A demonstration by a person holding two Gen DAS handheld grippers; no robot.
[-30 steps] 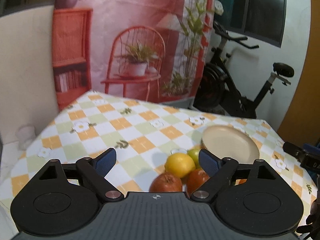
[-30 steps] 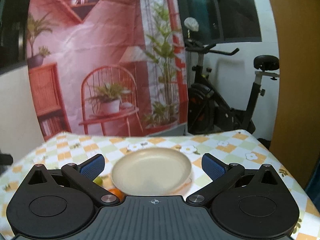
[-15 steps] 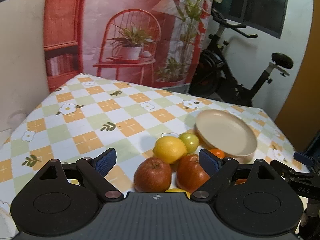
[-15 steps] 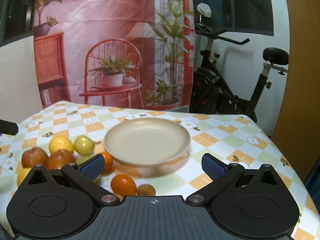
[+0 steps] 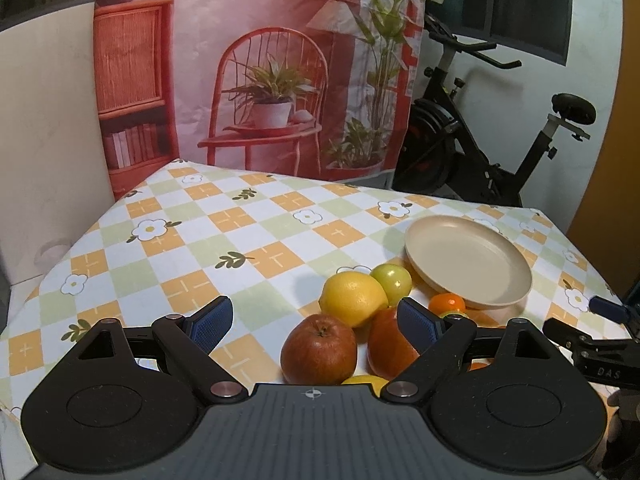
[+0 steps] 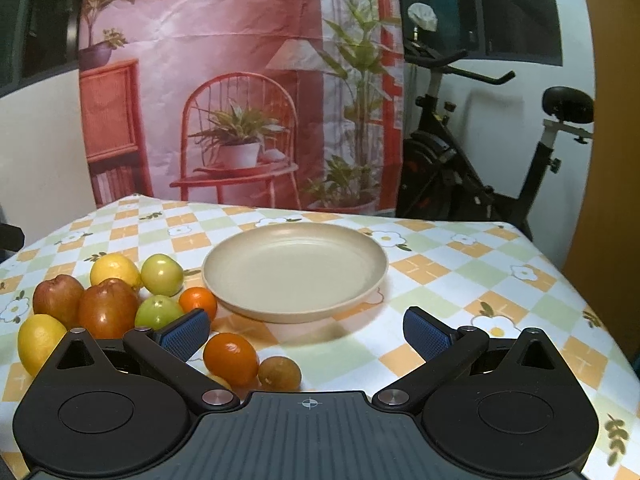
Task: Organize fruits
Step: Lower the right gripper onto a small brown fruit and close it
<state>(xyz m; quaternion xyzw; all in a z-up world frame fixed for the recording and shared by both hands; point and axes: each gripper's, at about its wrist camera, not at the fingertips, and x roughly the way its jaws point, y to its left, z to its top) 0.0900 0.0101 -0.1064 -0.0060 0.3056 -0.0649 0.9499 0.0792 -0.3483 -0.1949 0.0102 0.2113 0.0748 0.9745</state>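
An empty beige plate (image 6: pixel 296 272) (image 5: pixel 468 264) sits on the checked tablecloth. To its left lies a cluster of fruit: red apples (image 6: pixel 107 308) (image 5: pixel 319 350), lemons (image 6: pixel 115 270) (image 5: pixel 354 298), green apples (image 6: pixel 162 274) (image 5: pixel 392 279), oranges (image 6: pixel 231 358) (image 5: pixel 447 304) and a small brown fruit (image 6: pixel 279 373). My left gripper (image 5: pixel 314 322) is open and empty, above the near apples. My right gripper (image 6: pixel 306 334) is open and empty, just in front of the plate, with an orange and the brown fruit between its fingers' bases.
The table (image 5: pixel 224 232) has a flowered orange, green and white cloth. A printed backdrop (image 6: pixel 240 100) hangs behind it. An exercise bike (image 6: pixel 472 168) stands at the back right. The right gripper shows at the left wrist view's right edge (image 5: pixel 600 354).
Both grippers have tilted down and drawn back toward the near side, bringing the fruit cluster and plate fully into view. Both stay open and empty.
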